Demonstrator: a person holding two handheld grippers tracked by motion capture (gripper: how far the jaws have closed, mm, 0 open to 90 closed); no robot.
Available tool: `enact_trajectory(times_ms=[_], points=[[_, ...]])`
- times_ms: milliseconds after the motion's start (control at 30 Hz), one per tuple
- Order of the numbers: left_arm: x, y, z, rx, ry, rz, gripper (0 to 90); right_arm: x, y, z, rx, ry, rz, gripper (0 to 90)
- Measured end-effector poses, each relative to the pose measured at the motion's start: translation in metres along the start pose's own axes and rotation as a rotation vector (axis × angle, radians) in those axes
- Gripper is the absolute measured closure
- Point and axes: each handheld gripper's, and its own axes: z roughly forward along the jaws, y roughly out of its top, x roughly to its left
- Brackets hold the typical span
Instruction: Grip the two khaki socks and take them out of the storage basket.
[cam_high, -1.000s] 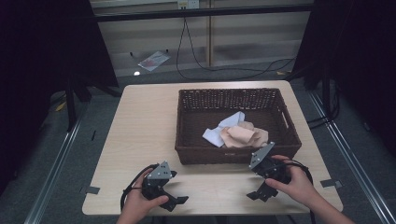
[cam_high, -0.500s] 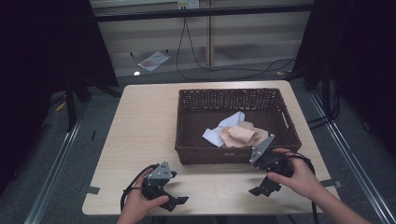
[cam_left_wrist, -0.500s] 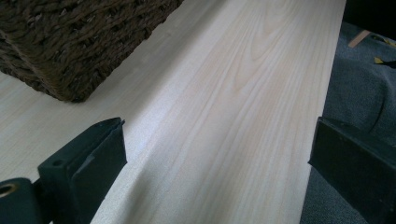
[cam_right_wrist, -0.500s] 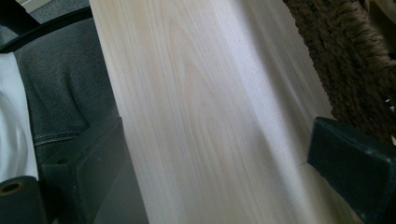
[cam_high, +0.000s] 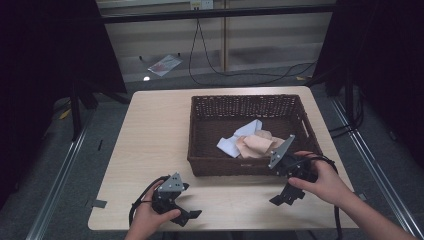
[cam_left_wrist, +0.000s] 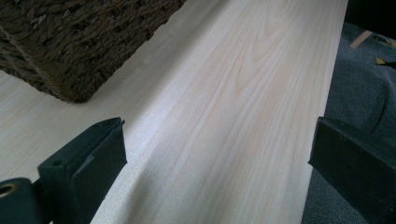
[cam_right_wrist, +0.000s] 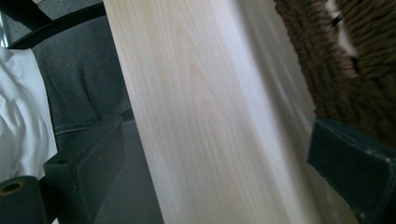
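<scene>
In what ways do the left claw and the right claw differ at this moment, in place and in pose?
The left claw rests low on the table near its front edge, apart from the basket; the right claw is close to the basket's front right corner. The left claw's grey plate lies nearly flat, while the right claw's plate is tilted steeply. Both claws are open and hold nothing.

Overhead view; two close table (cam_high: 150, 130) views
</scene>
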Motion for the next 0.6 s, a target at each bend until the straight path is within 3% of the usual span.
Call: enact_trajectory(times_ms=[200, 600], points=[[0.0, 0.0, 0.001, -0.007, -0.001, -0.001, 3.2, -0.004, 0.007, -0.013, -0.014, 0.007, -0.012, 3.9], [-0.001, 0.0, 0.0, -0.009, -0.001, -0.005, 3.2, -0.012, 0.025, -0.034, 0.004, 0.013, 0.017, 3.9]])
